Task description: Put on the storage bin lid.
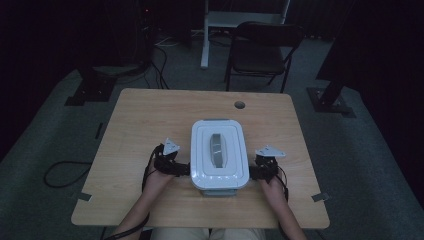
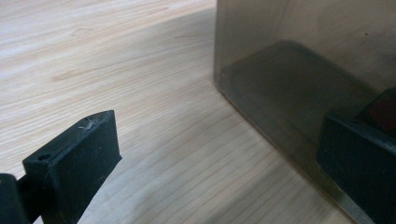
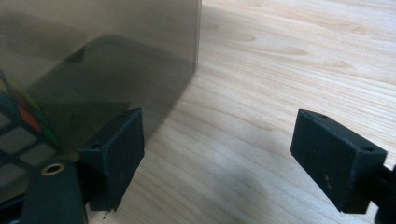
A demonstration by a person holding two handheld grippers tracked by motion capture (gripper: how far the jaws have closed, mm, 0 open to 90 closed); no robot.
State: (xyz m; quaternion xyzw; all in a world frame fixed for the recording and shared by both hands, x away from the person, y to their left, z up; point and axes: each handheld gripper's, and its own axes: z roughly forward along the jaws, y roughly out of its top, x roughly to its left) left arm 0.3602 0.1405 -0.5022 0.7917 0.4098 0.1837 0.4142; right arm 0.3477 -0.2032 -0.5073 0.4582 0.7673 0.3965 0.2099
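Left tongs point(image 1: 184, 169) and right tongs point(image 1: 252, 172), both spread wide and holding nothing, flank a lidded plastic storage box point(image 1: 219, 154) near the worktop's point(image 1: 150, 115) front edge. Its smooth, rigid walls look slippery; the lid's projecting rim or grey handle point(image 1: 217, 150) probably offers surer purchase.

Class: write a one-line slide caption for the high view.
Two hand-held tongs, left and right, flank a lidded white container on a wooden table.
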